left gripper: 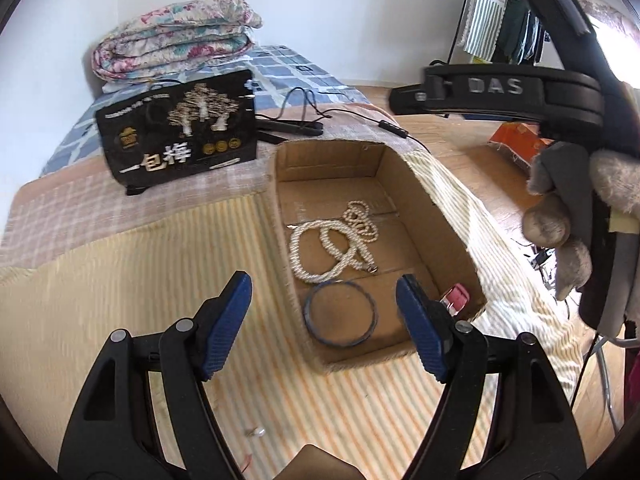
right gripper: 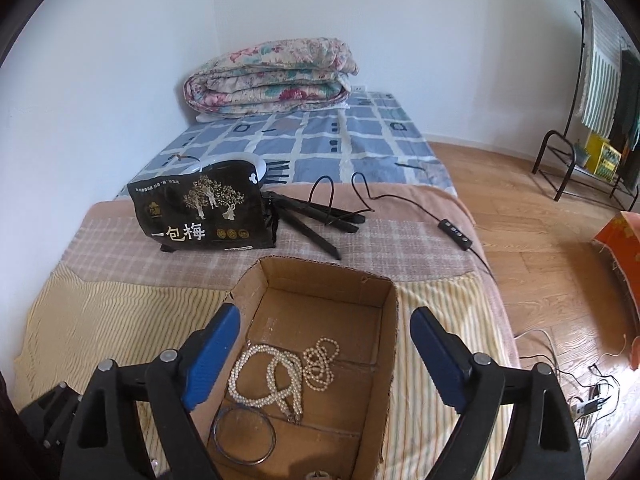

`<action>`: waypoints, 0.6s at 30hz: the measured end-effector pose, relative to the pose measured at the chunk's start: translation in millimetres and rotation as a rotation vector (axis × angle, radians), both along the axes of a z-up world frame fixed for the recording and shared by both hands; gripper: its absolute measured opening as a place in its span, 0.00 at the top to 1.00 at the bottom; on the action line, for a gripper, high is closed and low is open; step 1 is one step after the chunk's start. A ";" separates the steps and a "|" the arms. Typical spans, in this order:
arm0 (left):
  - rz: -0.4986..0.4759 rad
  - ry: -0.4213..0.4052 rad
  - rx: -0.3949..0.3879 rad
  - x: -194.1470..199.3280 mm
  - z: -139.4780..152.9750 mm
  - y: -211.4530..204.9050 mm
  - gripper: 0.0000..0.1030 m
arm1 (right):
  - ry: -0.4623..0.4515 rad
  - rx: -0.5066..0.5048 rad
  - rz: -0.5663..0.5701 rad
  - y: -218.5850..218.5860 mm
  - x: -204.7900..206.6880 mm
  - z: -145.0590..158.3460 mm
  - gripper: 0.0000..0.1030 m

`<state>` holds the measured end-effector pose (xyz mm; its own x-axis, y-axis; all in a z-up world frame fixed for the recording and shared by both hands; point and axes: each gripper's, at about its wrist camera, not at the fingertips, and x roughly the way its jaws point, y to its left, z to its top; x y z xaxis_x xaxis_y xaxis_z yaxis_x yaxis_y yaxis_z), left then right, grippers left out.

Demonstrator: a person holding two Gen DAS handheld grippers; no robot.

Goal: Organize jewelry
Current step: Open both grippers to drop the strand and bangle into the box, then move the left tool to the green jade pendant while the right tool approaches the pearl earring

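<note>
An open cardboard box [left gripper: 276,200] sits on the striped bedcover. Inside lie a thick white pearl necklace [left gripper: 316,256], a thinner bead strand [left gripper: 360,220], a blue bangle [left gripper: 340,314] and a small pink item [left gripper: 456,296] in the near right corner. My left gripper [left gripper: 324,280] is open above the box's near end, with nothing between its blue pads. My right gripper [right gripper: 325,314] is open over the same box [right gripper: 392,320], empty, with the pearl necklace [right gripper: 256,376], bead strand [right gripper: 320,364] and bangle [right gripper: 244,436] below it.
A black snack bag [left gripper: 180,132] stands behind the box, beside a folded tripod and cable [left gripper: 288,126]. A folded floral quilt [left gripper: 176,40] lies at the bed's far end. A gloved hand [left gripper: 560,216] is at the right. A tiny silvery item [left gripper: 256,432] lies on the cover.
</note>
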<state>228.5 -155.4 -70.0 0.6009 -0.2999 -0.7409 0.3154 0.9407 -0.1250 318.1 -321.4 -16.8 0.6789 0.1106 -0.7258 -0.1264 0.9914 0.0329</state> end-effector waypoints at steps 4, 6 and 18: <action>0.024 -0.023 0.004 -15.4 11.5 20.1 0.25 | -0.008 -0.001 -0.005 2.0 -15.8 9.1 0.12; 0.033 -0.039 0.014 -24.4 17.0 29.6 0.25 | -0.015 0.000 0.002 4.6 -26.5 15.2 0.12; 0.084 -0.086 0.035 -87.2 38.0 108.0 0.25 | -0.078 -0.030 0.057 37.4 -104.1 39.9 0.07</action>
<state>141.3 -47.3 -32.0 0.6848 -0.2204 -0.6946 0.2432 0.9676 -0.0673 214.1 -284.0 23.1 0.7266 0.1298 -0.6747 -0.1835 0.9830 -0.0085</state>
